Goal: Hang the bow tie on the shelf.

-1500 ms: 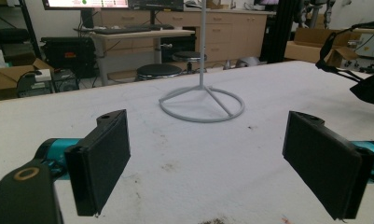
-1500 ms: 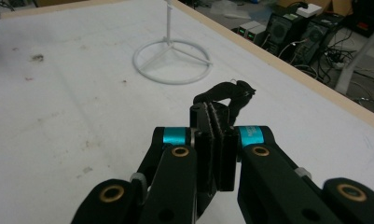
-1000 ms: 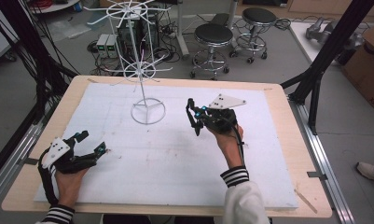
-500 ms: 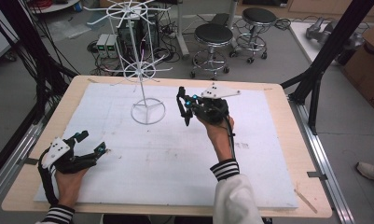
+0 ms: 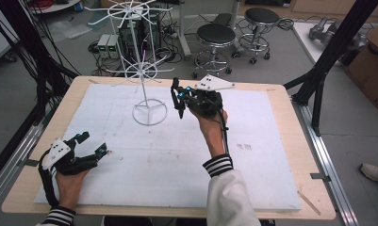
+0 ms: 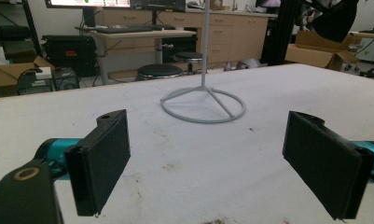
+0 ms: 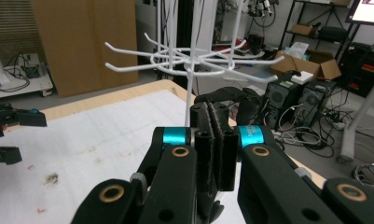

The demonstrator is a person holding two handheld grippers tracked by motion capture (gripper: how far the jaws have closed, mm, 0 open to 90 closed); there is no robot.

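i've got the right gripper point(image 5: 178, 101) raised over the far middle of the table, just right of the white wire rack point(image 5: 146, 75), its jaws pressed together with nothing between them; the right gripper view shows the pads flat against each other and the rack's lower ring of hooks point(image 7: 194, 60) close ahead. my left gripper point(image 5: 90, 147) rests low at the near left of the white mat point(image 5: 252, 155), jaws spread wide and empty, aimed toward the rack's round base point(image 6: 203, 105), well apart from it.

the rack stands upright on the far left-centre of the mat: a thin pole point(image 5: 140, 52) rising from a ring base, with two tiers of radiating hooks. i judge it light and stiff but springy, thin wire that will flex at the hook tips and tip easily because the base is small and the weight sits high. the coated wire looks smooth, so pads may slip on it. i'd take hold of the pole, low down for steadiness, or nudge a hook near its root rather than its tip.

every hook i can make out is bare, and i see no bins or trays on the table.
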